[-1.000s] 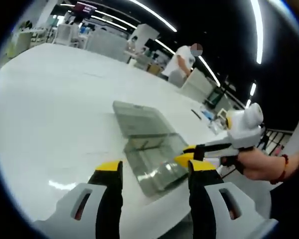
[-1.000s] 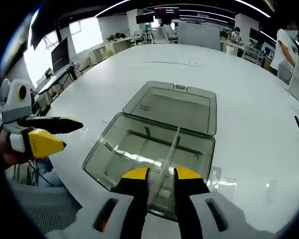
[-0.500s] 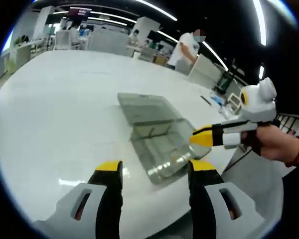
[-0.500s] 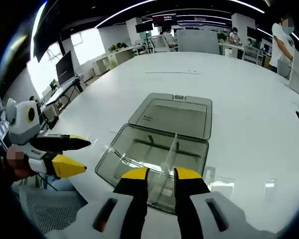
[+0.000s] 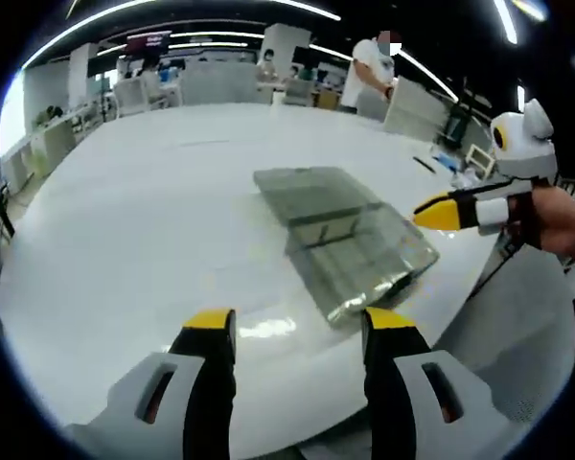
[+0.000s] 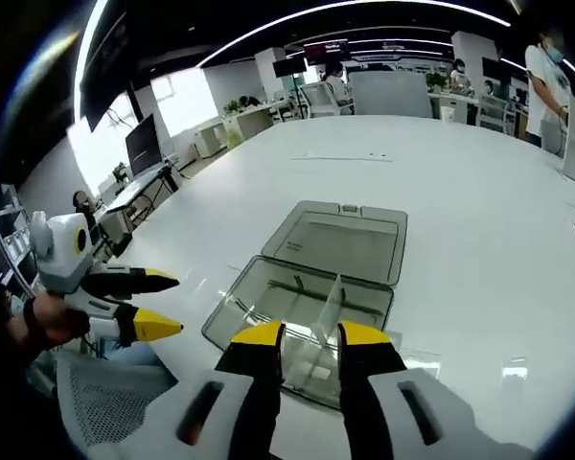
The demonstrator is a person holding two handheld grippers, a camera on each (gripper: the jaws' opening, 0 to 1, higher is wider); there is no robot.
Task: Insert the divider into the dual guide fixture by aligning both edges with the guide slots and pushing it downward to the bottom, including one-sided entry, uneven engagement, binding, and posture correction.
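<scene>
A clear plastic divider (image 6: 328, 309) stands upright inside the dual guide fixture (image 6: 302, 321), a transparent lidded box lying open on the white counter (image 6: 479, 240). The thin, stiff sheet looks light, slick and liable to flex or crack if forced askew; its top edge, pinched near the middle, appears the safest hold. The right hand-held gripper (image 6: 304, 335) hovers at 6 o'clock of the box, jaws slightly parted and holding nothing. The left hand-held gripper (image 5: 289, 326) stands back with jaws spread wide, the box at its 12 to 1 o'clock. The box's open lid (image 6: 345, 240) lies flat at 12 o'clock; the box sits near the counter's edge, with broad bare surface beyond it.
</scene>
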